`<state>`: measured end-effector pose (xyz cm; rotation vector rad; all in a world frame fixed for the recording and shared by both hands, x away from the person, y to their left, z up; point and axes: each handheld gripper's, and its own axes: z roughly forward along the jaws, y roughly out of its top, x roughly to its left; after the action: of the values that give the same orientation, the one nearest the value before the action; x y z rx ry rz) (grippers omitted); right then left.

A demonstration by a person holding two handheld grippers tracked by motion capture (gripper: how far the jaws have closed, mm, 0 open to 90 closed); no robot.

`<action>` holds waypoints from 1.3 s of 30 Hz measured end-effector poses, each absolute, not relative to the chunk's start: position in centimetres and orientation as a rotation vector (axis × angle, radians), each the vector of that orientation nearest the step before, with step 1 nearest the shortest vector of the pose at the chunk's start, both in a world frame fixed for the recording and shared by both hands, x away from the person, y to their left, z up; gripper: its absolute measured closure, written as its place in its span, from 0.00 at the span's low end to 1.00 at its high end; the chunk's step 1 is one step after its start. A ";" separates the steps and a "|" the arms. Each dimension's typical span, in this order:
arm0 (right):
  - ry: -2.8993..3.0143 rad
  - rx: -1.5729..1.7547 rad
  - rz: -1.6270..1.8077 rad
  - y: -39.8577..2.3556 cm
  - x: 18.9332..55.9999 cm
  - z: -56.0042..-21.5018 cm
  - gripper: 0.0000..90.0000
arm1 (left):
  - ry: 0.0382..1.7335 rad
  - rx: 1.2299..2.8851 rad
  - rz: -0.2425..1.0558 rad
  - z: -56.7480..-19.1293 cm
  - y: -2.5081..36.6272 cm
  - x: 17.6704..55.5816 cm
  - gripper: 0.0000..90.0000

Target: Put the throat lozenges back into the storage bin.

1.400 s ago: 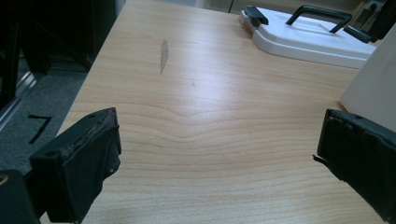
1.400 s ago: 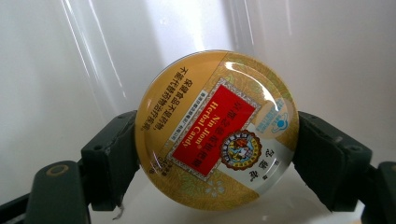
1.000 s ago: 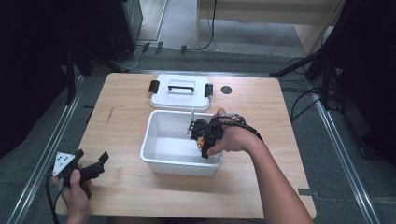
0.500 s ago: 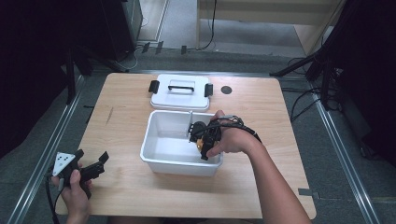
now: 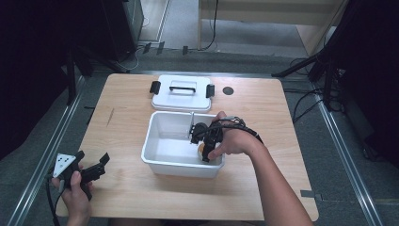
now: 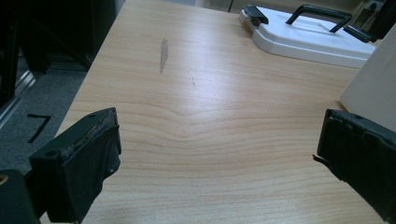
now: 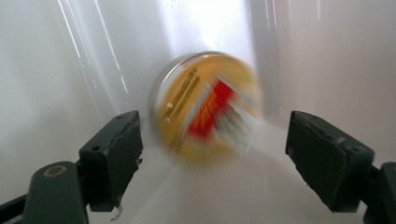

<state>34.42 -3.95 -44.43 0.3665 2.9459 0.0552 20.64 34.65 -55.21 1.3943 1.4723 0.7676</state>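
Inside the bin (image 5: 155, 157), the right gripper (image 7: 212, 154) stands wide open; the blurred tin (image 7: 208, 105) lies just ahead, between its jaws. The left gripper (image 6: 219, 154), also wide, is well apart.

White open bin (image 5: 162, 160) is sitting mid-table, rectangular, upright, its inside bare and glossy. A round tin (image 7: 208, 105), (image 5: 201, 149) with a yellow top and red patch is lying in the bin's right near corner, against the wall; its print is blurring past reading. The bin's white lid (image 5: 181, 92), (image 6: 308, 39), flat, with a black handle and black end clips, is resting on the table just beyond the bin, apart from it.
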 end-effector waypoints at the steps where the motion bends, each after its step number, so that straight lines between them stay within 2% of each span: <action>1: 2.944 0.369 0.054 -4.0 34.4 -44.4 0.21 | 1.472 1.395 0.768 -55.2 34.7 20.6 0.00; 10: 2.940 0.361 0.062 -4.0 34.4 -44.3 0.24 | 1.472 1.394 0.767 -55.2 34.7 20.6 0.00; 35: 2.921 0.501 0.264 -5.7 34.0 -39.5 0.66 | 1.471 1.400 0.766 -55.2 34.6 20.7 0.00; 39: 2.910 0.520 0.292 -6.4 33.7 -38.2 0.69 | 1.470 1.400 0.767 -55.2 34.6 20.7 0.00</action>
<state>33.67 -6.40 -38.19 0.5202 2.9099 0.2917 20.70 34.63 -55.22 1.3995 1.4701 0.7671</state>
